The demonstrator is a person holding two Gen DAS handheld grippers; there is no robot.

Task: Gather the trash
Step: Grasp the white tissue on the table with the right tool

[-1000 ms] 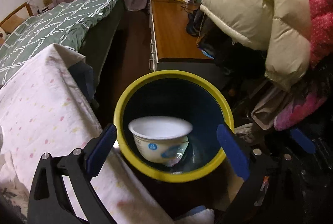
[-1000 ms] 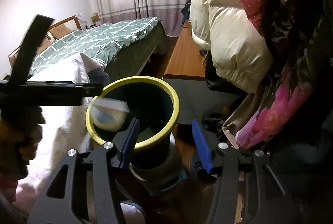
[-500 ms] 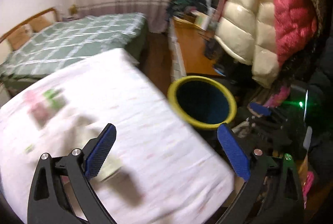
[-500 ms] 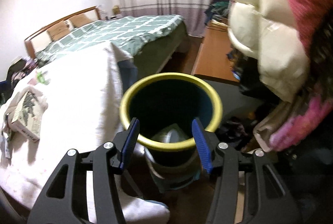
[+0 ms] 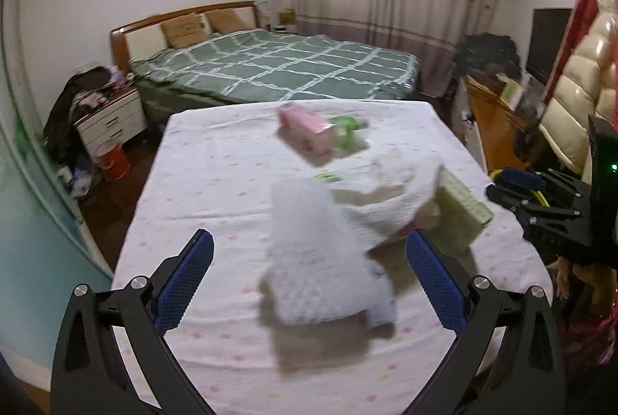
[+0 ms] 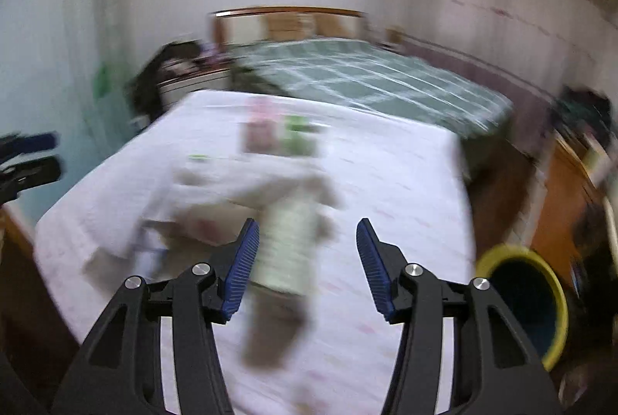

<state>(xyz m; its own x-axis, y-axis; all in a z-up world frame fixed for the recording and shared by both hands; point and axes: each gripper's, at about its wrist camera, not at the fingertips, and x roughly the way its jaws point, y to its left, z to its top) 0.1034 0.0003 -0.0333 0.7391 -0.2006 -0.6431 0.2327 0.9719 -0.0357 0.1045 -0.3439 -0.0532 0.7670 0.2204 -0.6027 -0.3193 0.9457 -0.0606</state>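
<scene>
Blue-padded jaws on my left gripper (image 5: 309, 283) stand wide and empty over a white bubble-wrap sheet (image 5: 316, 256); my right gripper (image 6: 305, 264) is spread wide too, holding nothing, with a pale green box (image 6: 287, 245) lying blurred between its fingers. Further out on the cloth-covered desk (image 5: 216, 183) lie crumpled white paper (image 5: 394, 195) and a pink carton (image 5: 305, 129). Most trash, I judge, remains uncollected; the yellow-rimmed bin (image 6: 521, 299) waits beside the desk.

No text, label, brand or number can be read on anything; the packages on the desk (image 5: 216, 183) are too blurred.
</scene>
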